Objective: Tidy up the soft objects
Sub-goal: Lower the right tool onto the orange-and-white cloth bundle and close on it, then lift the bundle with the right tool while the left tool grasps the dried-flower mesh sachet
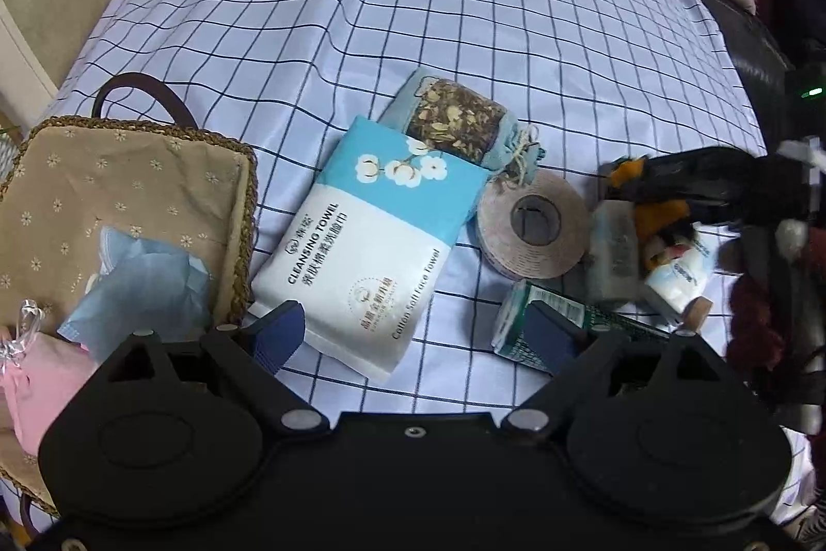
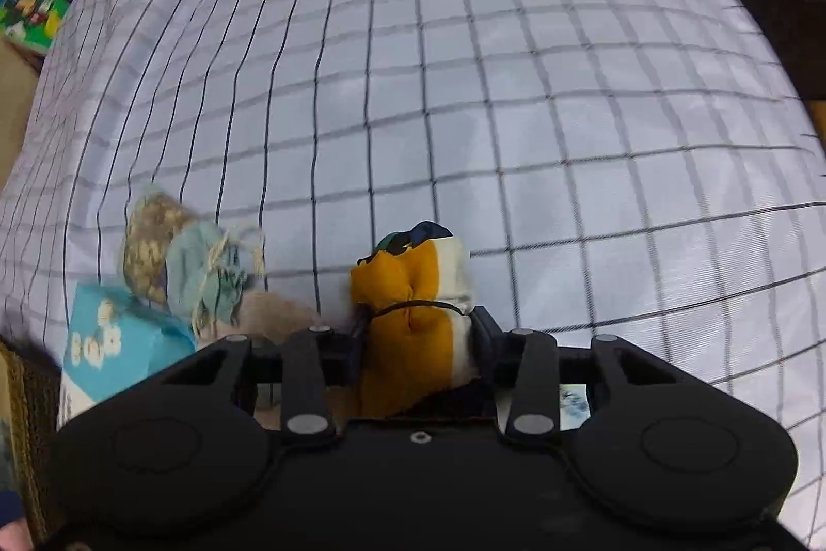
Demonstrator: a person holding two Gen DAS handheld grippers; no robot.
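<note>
My right tool [image 2: 415,334] pinches the yellow-and-white cloth bundle [image 2: 408,293] for the lined basket [image 1: 124,169]; my left tool [image 1: 415,329] waits, spread, empty.

The far half of the checked cloth [image 1: 464,9] lies bare, open to a reach. Along the near edge, a basket [image 1: 242,200] blocks the left corner; beside it crowd a towel pack [image 1: 371,251], a sachet [image 1: 454,122], a tape roll [image 1: 534,223] and small packets [image 1: 614,251].

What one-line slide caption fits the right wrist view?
Right gripper clamps a mustard-and-cream cloth bundle above the checked tablecloth, sachet at left.
</note>
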